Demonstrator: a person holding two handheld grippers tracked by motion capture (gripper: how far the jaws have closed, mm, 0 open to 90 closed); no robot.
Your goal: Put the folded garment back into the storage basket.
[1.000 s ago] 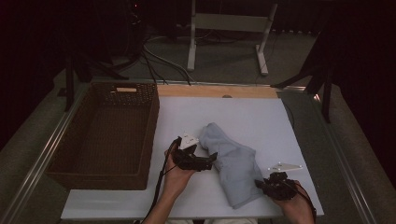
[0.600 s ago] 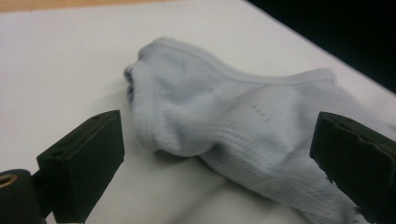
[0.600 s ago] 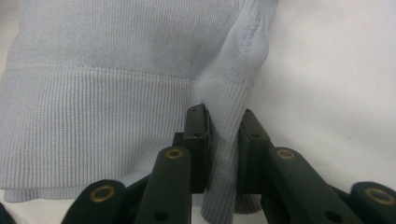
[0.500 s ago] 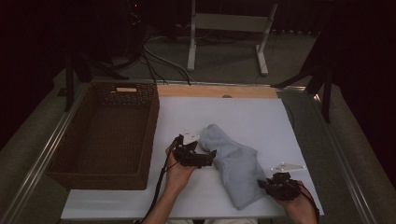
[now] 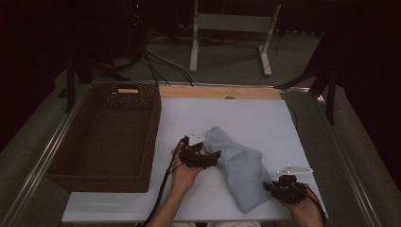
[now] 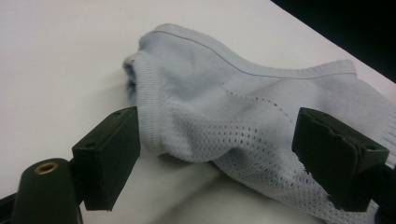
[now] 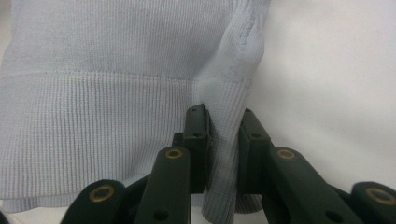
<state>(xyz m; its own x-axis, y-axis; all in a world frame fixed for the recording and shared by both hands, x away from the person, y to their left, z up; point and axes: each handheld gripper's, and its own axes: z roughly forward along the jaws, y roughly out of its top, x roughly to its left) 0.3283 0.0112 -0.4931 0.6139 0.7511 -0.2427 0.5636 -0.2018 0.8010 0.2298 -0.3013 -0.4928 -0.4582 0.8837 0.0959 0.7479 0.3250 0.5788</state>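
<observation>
— From above, what do you see?

— A pale blue sock (image 5: 239, 172) lies on my white table (image 5: 246, 118), right of the wicker basket (image 5: 106, 137). My left gripper (image 5: 212, 158) sits at its upper end, my right gripper (image 5: 270, 187) at its lower corner.

— And along your left gripper?

— The sock (image 6: 243, 112) bunches between my jaws. They stand spread, one on each side; they have just been closing a little, but the pads do not press the fabric.

— The right gripper view?

— My right gripper (image 7: 223, 140) is pinching the sock's (image 7: 116, 93) ribbed cuff edge, which is folded up between the pads.
</observation>
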